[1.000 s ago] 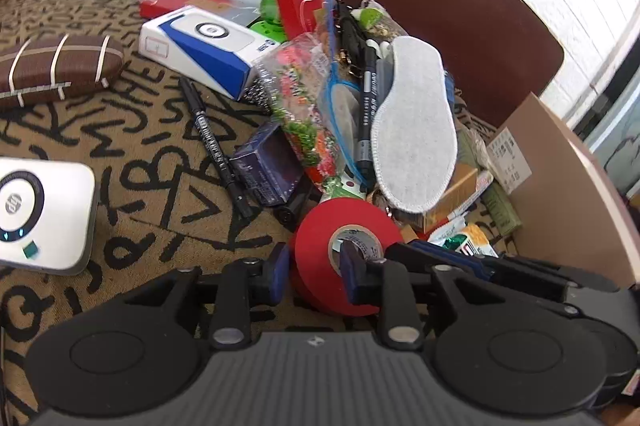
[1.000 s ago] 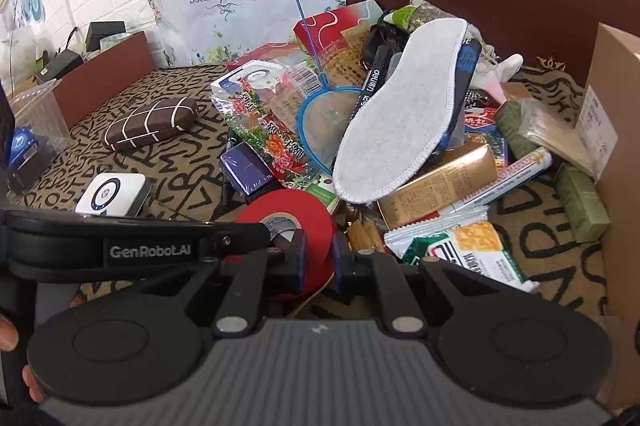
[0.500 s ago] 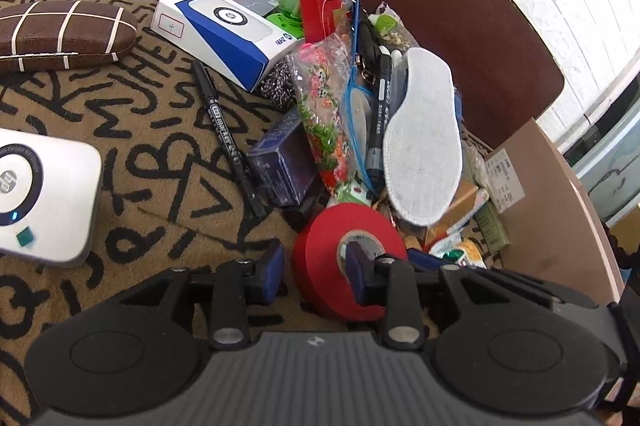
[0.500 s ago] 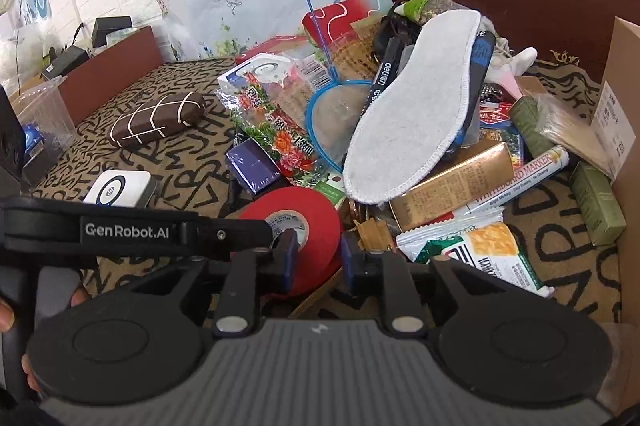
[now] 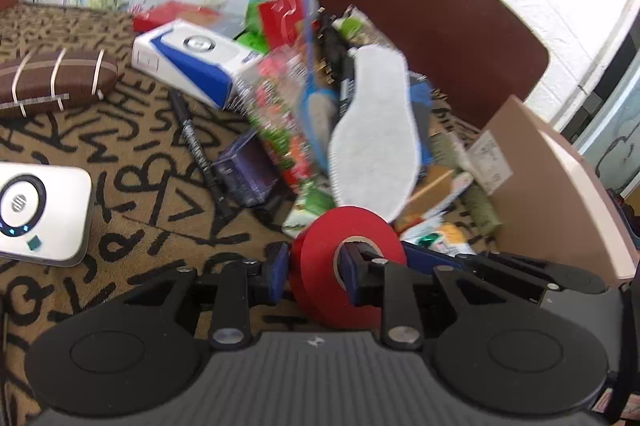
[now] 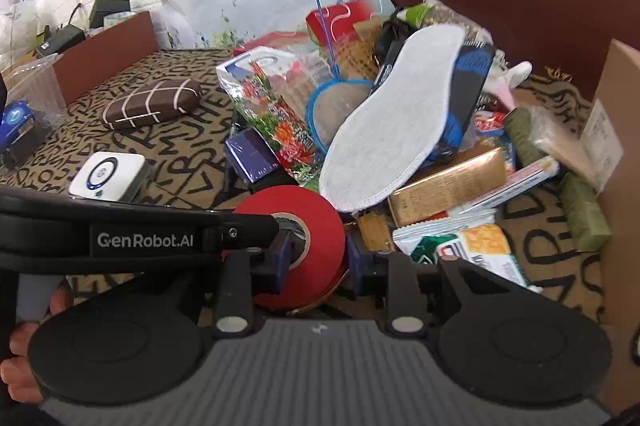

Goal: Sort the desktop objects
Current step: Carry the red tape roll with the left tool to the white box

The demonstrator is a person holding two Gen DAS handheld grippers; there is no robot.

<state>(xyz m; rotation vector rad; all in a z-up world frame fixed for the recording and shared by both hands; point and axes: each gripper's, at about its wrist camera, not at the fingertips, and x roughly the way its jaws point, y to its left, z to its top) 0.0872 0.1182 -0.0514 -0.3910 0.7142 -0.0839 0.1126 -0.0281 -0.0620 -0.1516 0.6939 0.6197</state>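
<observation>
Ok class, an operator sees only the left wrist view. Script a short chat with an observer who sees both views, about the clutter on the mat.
Operator: Anything left of the glasses case?
Observer: Yes, a clear tub stands left of the glasses case at the edge of the mat, with something blue inside.
Operator: What is hidden behind the insole?
Observer: A white and pink cloth, perhaps a sock, right of the far end of the insole.
</observation>
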